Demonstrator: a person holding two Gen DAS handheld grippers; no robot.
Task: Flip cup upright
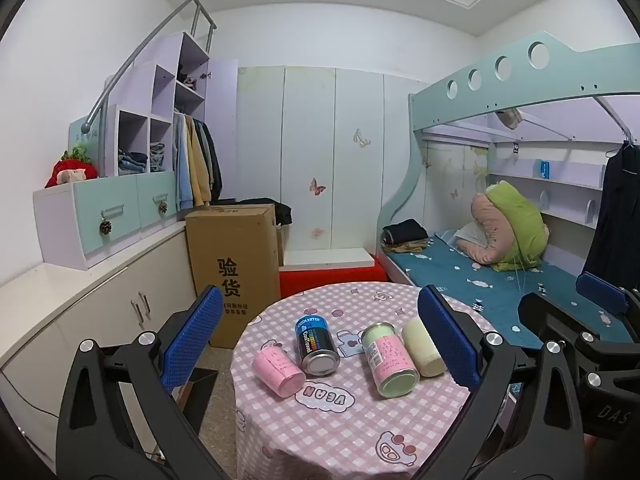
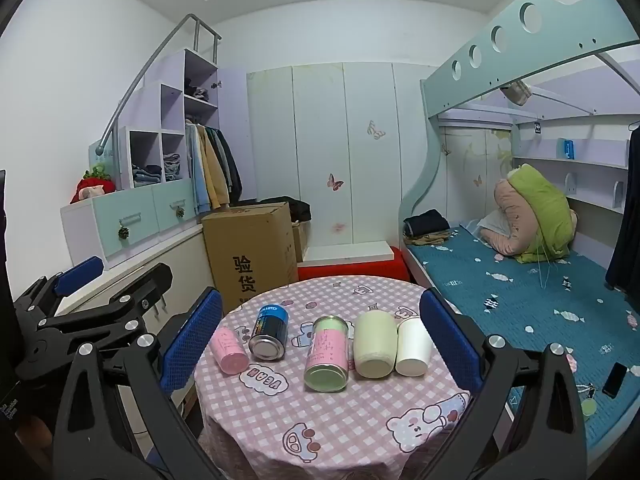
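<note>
Several cups and cans lie on their sides on a round table with a pink checked cloth [image 2: 320,412]: a pink cup [image 2: 229,350], a blue-black can [image 2: 270,338], a green-pink can [image 2: 326,354], a cream cup [image 2: 375,344] and a white cup [image 2: 413,346]. In the left wrist view I see the pink cup [image 1: 278,372], the blue-black can [image 1: 317,346], the green-pink can [image 1: 390,360] and the cream cup [image 1: 422,346]. My left gripper [image 1: 320,340] is open and empty, held back above the table's near side. My right gripper [image 2: 320,340] is open and empty too.
A cardboard box [image 2: 252,256] and a red stool [image 2: 352,270] stand behind the table. A low cabinet with drawers [image 1: 100,220] runs along the left. A bunk bed with a blue mattress [image 2: 520,292] is at the right, with a phone [image 2: 615,380] on it.
</note>
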